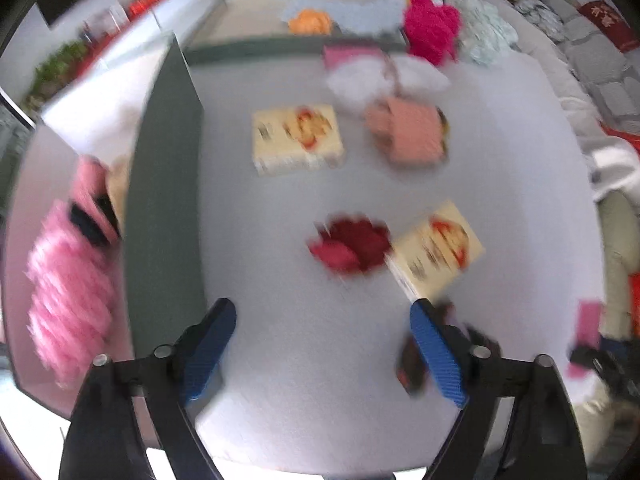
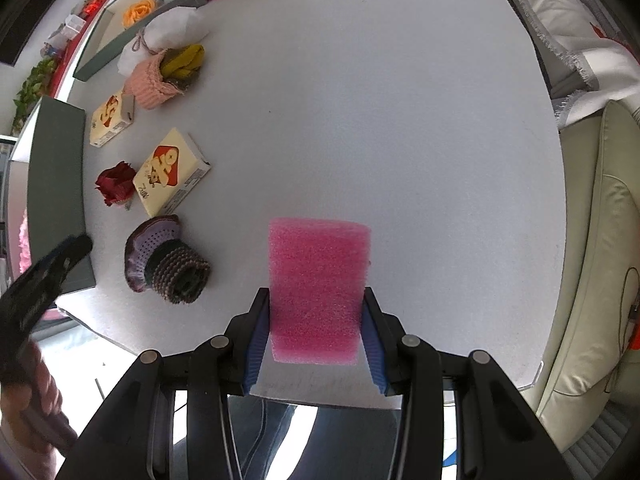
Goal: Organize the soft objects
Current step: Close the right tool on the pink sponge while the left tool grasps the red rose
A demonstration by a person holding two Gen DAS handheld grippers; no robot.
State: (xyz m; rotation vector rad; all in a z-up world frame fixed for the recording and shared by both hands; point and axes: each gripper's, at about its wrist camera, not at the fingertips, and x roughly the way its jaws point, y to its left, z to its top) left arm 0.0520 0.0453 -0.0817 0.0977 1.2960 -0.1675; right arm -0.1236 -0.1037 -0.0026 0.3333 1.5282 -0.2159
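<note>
My right gripper (image 2: pixel 316 298) is shut on a pink foam sponge (image 2: pixel 318 272) and holds it above the pale round table (image 2: pixel 400 120). My left gripper (image 1: pixel 324 344) is open over the table with nothing between its blue pads. A dark red fabric rose (image 1: pixel 352 246) lies ahead of it, beside a tissue pack (image 1: pixel 436 252). Half hidden by its right finger lies a crocheted purple hat (image 2: pixel 168 260). A green box (image 1: pixel 168 200) at the left holds a fluffy pink thing (image 1: pixel 68 292). The left wrist view is blurred.
A second tissue pack (image 1: pixel 296 140), a pink knitted basket (image 1: pixel 408 132) and a white pouch (image 1: pixel 384 76) lie further back. A second green box (image 2: pixel 100 48) holds an orange flower (image 1: pixel 310 20); a magenta fluffy thing (image 1: pixel 432 28) is beside it. A pale sofa (image 2: pixel 600 200) borders the table's right.
</note>
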